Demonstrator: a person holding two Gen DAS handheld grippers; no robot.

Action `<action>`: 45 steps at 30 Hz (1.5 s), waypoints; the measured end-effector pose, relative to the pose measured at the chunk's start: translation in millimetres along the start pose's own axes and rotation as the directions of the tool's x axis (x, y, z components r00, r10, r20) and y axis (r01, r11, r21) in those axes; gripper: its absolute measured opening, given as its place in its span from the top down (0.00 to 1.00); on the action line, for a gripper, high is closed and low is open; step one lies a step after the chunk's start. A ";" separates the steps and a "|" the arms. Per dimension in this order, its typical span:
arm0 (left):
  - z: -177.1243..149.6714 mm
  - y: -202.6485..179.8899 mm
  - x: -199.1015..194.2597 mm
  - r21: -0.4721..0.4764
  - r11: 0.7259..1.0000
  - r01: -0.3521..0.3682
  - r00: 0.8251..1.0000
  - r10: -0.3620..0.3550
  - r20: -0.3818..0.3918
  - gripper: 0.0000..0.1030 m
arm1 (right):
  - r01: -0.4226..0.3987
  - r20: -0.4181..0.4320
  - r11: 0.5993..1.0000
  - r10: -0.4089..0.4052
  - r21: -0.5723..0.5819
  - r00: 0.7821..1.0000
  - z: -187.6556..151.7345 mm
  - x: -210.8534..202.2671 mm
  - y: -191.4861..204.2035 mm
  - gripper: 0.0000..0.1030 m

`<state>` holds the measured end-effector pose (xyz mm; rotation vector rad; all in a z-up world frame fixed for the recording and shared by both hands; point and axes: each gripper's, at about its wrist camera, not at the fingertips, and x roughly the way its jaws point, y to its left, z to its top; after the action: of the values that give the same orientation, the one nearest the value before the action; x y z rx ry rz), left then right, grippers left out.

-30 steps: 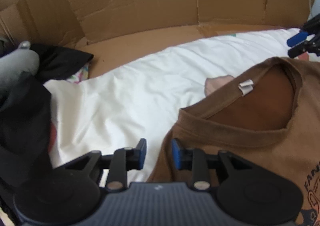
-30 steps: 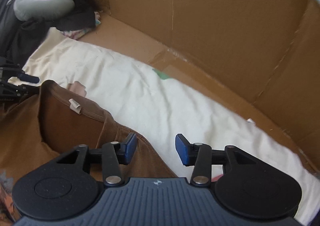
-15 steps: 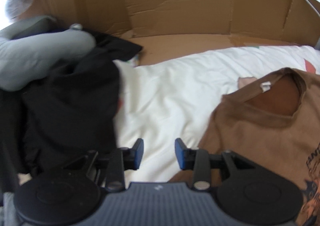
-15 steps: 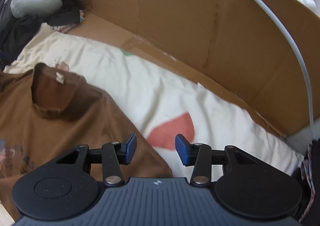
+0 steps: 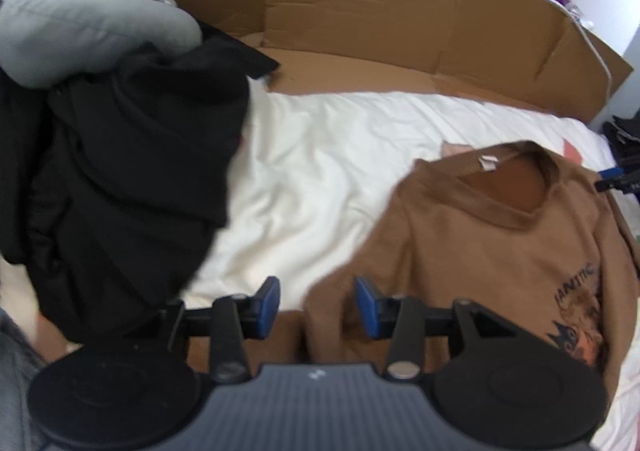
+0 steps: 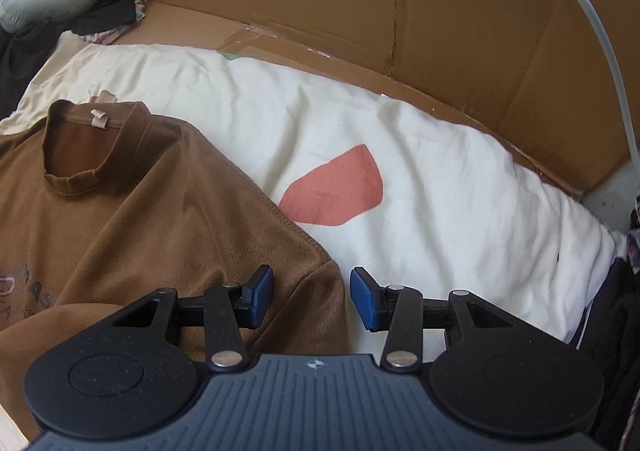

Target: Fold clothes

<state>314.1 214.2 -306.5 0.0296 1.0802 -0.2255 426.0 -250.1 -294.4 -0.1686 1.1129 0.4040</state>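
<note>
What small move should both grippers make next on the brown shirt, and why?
Probably lower each onto a sleeve edge and close. The brown shirt lies flat, collar up; the right gripper hangs open over one sleeve, and the left gripper, jaws opening, over the other edge.

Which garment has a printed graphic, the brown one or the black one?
The brown t-shirt, lying flat on the white sheet; the black garment is plain and bunched up.
</note>
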 end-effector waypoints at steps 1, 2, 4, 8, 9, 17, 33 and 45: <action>-1.1 -1.5 1.7 0.005 1.000 0.003 1.000 -0.003 -0.005 0.56 | -0.001 0.001 1.000 0.001 0.008 1.000 -0.5 0.5 -0.9 0.52; -2.1 -2.3 2.8 0.010 1.000 0.003 1.000 -0.003 -0.005 0.56 | -0.002 0.002 1.000 0.002 0.016 1.000 -1.0 0.8 -1.9 0.52; -3.0 -2.0 5.8 0.009 1.000 -0.006 1.000 0.006 -0.009 0.56 | -0.006 0.006 0.999 0.006 0.032 1.000 -2.0 1.4 -3.8 0.52; -1.2 13.5 17.3 -0.087 0.996 0.005 1.000 -0.008 -0.026 0.66 | -0.029 0.004 0.997 0.029 0.069 1.000 -1.6 5.6 -7.4 0.56; -1.4 18.1 20.5 -0.119 0.993 0.029 0.999 -0.033 -0.032 0.70 | -0.037 0.001 0.996 0.037 0.083 0.999 -1.1 7.0 -8.3 0.60; 2.0 26.6 23.7 -0.148 0.989 0.005 0.999 -0.011 -0.038 0.89 | -0.012 0.012 0.996 0.011 0.088 1.000 5.5 9.1 -6.4 0.94; 39.0 42.6 41.1 -0.126 0.982 -0.141 0.990 0.140 -0.013 0.91 | 0.136 0.038 0.984 -0.141 0.112 0.989 42.4 9.7 -13.6 0.95; 47.3 15.2 29.2 -0.001 0.976 -0.219 0.976 0.219 0.012 0.74 | 0.153 0.101 0.988 -0.150 -0.029 0.984 53.0 3.3 19.1 0.53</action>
<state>371.5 217.8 -311.1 0.1467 1.0555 -0.0270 464.0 -214.2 -272.8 -0.2617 0.9883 0.2939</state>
